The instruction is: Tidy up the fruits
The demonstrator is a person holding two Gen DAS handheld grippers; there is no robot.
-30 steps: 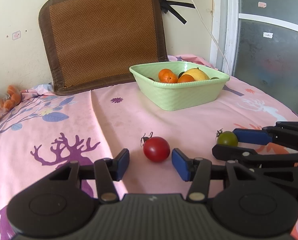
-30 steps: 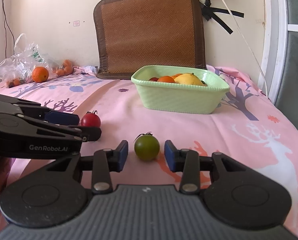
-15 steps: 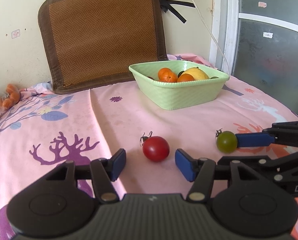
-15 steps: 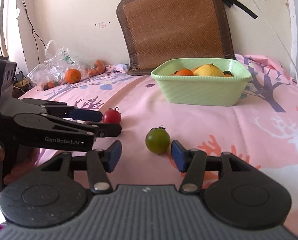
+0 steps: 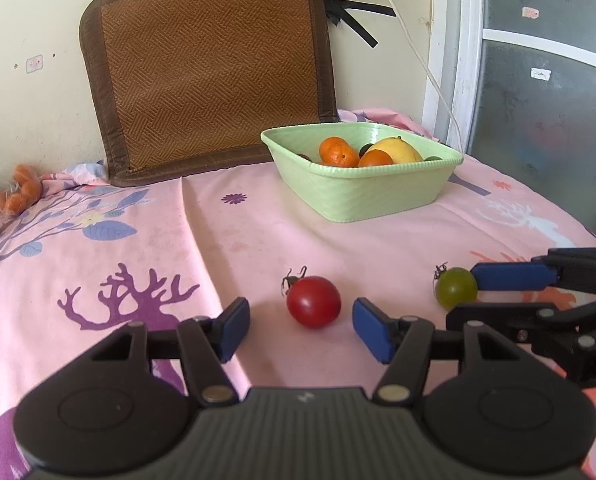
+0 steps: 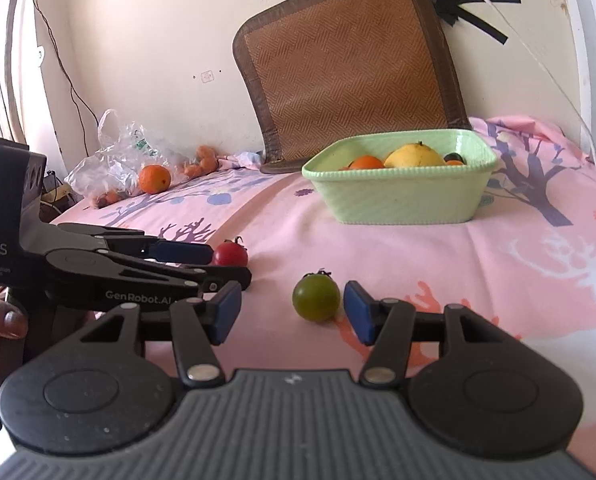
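Nearest the left wrist camera, the left gripper [image 5: 301, 330] sits low over the pink cloth [image 5: 258, 232], and its jaws have just been opening; a red tomato [image 5: 313, 301] lies on the cloth between the blue pads, clear of both. Beside it, the right gripper [image 6: 292, 312] has also just been opening and stands wide, with a green tomato [image 6: 316, 297] between its pads, close to the right-hand one though contact cannot be judged. At the left edge of the right wrist view, part of a hand [image 6: 2, 320] grips the left tool. Farther back in the middle of the cloth stands a light green basket [image 5: 362, 192] holding oranges and a yellow fruit. To the far left lie a loose orange [image 6: 154, 179] and a clear plastic bag [image 6: 110, 160]. A brown woven mat [image 5: 210, 68] leans against the wall behind.
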